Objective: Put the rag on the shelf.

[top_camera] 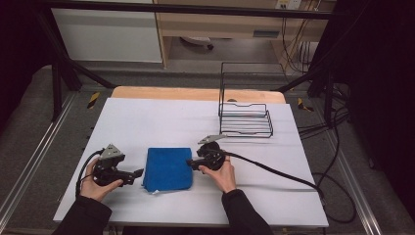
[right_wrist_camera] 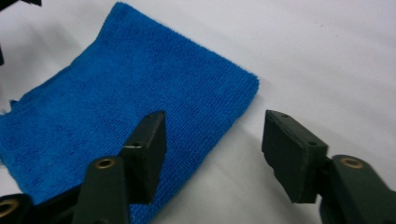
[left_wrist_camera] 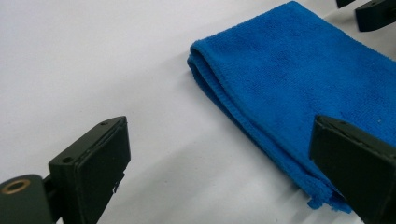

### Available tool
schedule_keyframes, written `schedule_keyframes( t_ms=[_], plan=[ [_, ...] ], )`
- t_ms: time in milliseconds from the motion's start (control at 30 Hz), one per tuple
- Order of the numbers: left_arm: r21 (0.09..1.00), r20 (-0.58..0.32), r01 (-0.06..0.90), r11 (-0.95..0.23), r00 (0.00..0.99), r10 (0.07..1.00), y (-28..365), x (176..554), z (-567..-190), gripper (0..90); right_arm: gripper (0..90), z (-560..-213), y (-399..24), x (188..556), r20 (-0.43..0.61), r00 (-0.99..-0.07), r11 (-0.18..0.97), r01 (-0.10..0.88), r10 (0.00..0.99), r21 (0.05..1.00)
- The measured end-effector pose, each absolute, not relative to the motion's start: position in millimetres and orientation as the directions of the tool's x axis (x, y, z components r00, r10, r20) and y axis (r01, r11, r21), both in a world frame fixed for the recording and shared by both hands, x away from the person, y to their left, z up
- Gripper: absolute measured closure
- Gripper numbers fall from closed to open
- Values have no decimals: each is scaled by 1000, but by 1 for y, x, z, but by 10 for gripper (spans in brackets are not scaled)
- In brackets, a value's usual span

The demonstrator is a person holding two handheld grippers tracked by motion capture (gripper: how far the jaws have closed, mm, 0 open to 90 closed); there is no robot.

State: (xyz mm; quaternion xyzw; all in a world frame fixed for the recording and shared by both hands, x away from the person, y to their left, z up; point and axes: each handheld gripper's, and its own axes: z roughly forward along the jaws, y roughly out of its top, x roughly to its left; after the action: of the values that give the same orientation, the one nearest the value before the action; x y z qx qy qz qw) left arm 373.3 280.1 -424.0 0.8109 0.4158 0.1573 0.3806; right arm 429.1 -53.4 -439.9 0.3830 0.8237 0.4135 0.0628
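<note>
Folded blue cloth, long axis near-to-far

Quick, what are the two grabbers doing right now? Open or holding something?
Left gripper: open, holding nothing, beside the blue cloth.
Right gripper: open, jaws straddling the cloth's edge, gripping nothing.

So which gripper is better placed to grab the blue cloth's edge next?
Right, probably. The right gripper already straddles the blue cloth edge, one jaw over it; the left gripper sits just short, open.

Left tongs low, jaws wide open; right tongs low, jaws half open, facing left tongs.
</note>
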Motion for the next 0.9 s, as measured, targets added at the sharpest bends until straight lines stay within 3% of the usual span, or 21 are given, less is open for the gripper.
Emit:
schedule_keyframes(
  t_ms=[633,900],
  plan=[
    [756,-40,546,-362,591,806,280,373,-424,58,823,-453,-39,424,278,-668,346,642,690,684],
    [752,-37,547,-367,592,805,281,373,-425,58,867,-441,-43,418,291,-641,314,659,710,684]
  ],
)
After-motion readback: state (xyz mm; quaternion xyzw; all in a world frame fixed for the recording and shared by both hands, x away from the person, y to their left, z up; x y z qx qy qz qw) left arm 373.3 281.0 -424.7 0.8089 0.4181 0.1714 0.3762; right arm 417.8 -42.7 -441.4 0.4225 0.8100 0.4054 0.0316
